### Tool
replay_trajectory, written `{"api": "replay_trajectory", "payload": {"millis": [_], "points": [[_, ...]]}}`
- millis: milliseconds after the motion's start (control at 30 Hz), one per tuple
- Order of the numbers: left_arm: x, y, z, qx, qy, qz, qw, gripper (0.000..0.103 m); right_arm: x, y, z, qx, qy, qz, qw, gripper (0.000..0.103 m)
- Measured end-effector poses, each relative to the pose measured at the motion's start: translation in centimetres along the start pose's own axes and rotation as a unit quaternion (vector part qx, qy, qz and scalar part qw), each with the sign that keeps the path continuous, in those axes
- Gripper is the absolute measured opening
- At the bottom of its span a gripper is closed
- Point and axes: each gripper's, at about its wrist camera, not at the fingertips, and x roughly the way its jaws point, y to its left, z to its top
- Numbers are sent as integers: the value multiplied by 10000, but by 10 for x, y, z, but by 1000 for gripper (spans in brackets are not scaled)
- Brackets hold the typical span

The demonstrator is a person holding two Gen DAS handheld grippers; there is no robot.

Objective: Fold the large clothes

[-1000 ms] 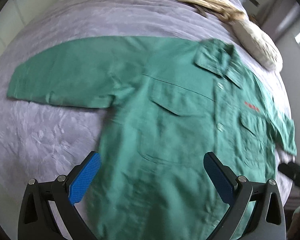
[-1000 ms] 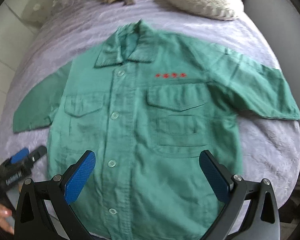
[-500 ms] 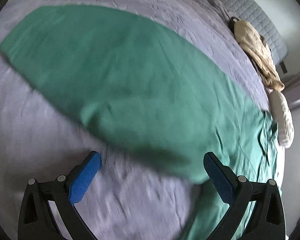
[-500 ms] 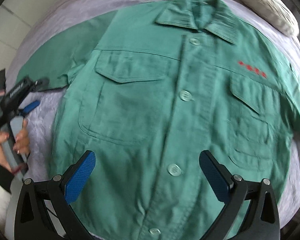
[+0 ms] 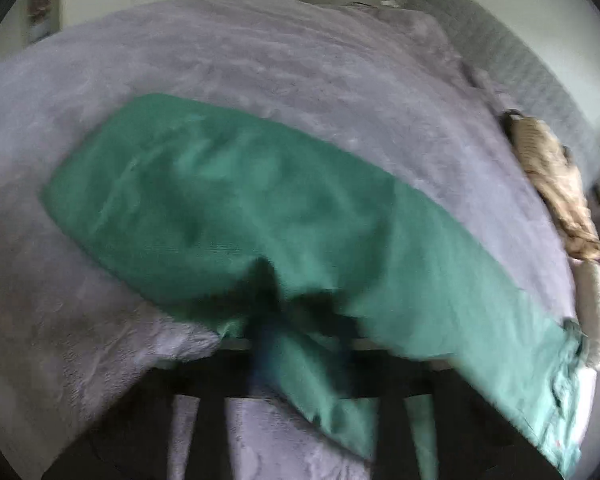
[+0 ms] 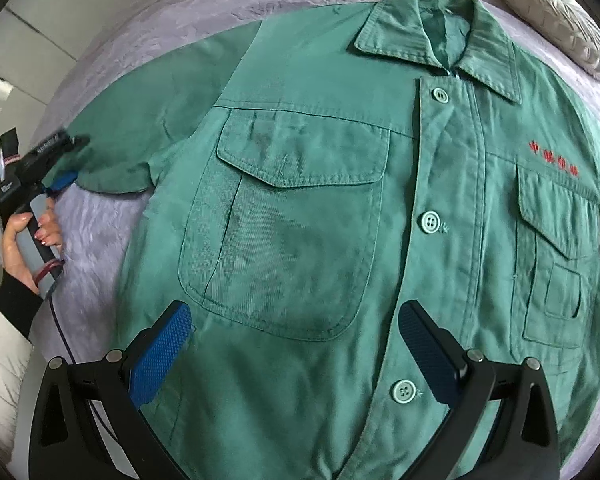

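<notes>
My left tool (image 5: pixel 300 320) is pinching the sleeve edge of the green button-up work shirt (image 6: pixel 340 220), fingers together on the cloth at lower centre, though blur is softening them. My right tool (image 6: pixel 296 356) is hovering with fingers wide apart over the shirt front, which is lying flat on the lilac plush bed cover (image 5: pixel 300 60).

Your left wrist view is heavily motion-blurred: the green shirt (image 5: pixel 260 216) smears, and the left gripper (image 5: pixel 300 320) is only a dark streak. Your right wrist view is sharp at the centre, stitching and buttons on the shirt (image 6: pixel 340 208) crisp under soft, even daylight with faint shadows. Both frames bend strongly toward their black circular edges.
</notes>
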Motion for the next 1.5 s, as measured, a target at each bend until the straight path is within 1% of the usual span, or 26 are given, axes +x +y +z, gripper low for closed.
{"api": "replay_trajectory", "payload": {"millis": [67,133,200,267,300,333,400,467,500,567,633,667,700,733,767,800,867,967,1067,1133,1233,1300,1367,1433,1467,1500], "points": [[-9,-1,3,70,-61,-150,9998,5,3,2,7,95,-55,26,9999,103],[-20,-15,7,282,-188,-344,9988,4,1,1,6,182,-142,32,9997,103],[-33,-36,9,595,-287,-679,9955,1,-4,-3,1,282,-260,10,9993,103],[-48,-77,8,1085,-389,-1117,9870,1,-11,-15,-1,407,-364,16,9985,103],[-48,-95,10,1292,-426,-1221,9831,1,-17,-24,-5,481,-409,0,9980,103],[-51,-119,7,1583,-461,-1376,9767,1,-21,-31,-5,538,-428,-13,9976,103],[-50,-166,-3,2016,-406,-1551,9663,1,-32,-48,-14,672,-477,-15,9966,103],[-51,-183,-14,2024,-402,-1421,9681,1,-45,-61,-24,723,-516,-10,9960,103],[-45,-186,-19,1873,-337,-1289,9732,1,-44,-63,-22,727,-510,-27,9960,103],[-35,-178,-26,1606,-86,-1104,9808,1,-46,-72,-24,766,-471,-55,9959,103],[-25,-160,-32,1344,83,-829,9874,1,-34,-72,-13,858,-412,-77,9954,103],[-22,-148,-33,1252,65,-627,9901,8,-32,-76,-13,902,-391,-60,9951,103],[-20,-137,-31,1194,44,-428,9919,25,-29,-77,-12,928,-348,-59,9951,103],[-22,-123,-29,1109,19,-223,9936,85,-23,-75,-12,933,-308,-65,9951,103],[-25,-113,-30,1000,-90,-19,9949,101,-20,-77,-13,929,-242,-57,9954,103],[-29,-100,-28,889,-276,183,9955,102,-16,-76,-11,922,-202,-44,9955,103],[-31,-71,-18,691,-255,326,9968,102,-10,-74,-9,882,-127,-2,9960,103],[-26,-22,-4,83,-102,407,9991,102,-1,-66,-3,790,-50,46,9968,103],[-2,24,4,-588,180,411,9973,102,5,-57,2,716,-1,138,9973,103],[12,47,15,-877,138,499,9948,102,6,-48,5,597,1,127,9981,103],[23,60,38,-984,-11,528,9937,100,5,-40,5,423,9,84,9991,103],[23,58,53,-903,-130,620,9939,75,8,-34,6,345,42,52,9994,103],[23,59,58,-865,-116,426,9953,17,12,-31,6,348,74,42,9994,103],[18,55,57,-771,-127,211,9967,9,14,-28,5,393,69,54,9992,103],[15,53,57,-721,-146,101,9972,7,14,-27,5,418,43,72,9991,103],[9,49,56,-690,-161,-185,9973,7,13,-26,5,442,3,85,9990,103]]}}
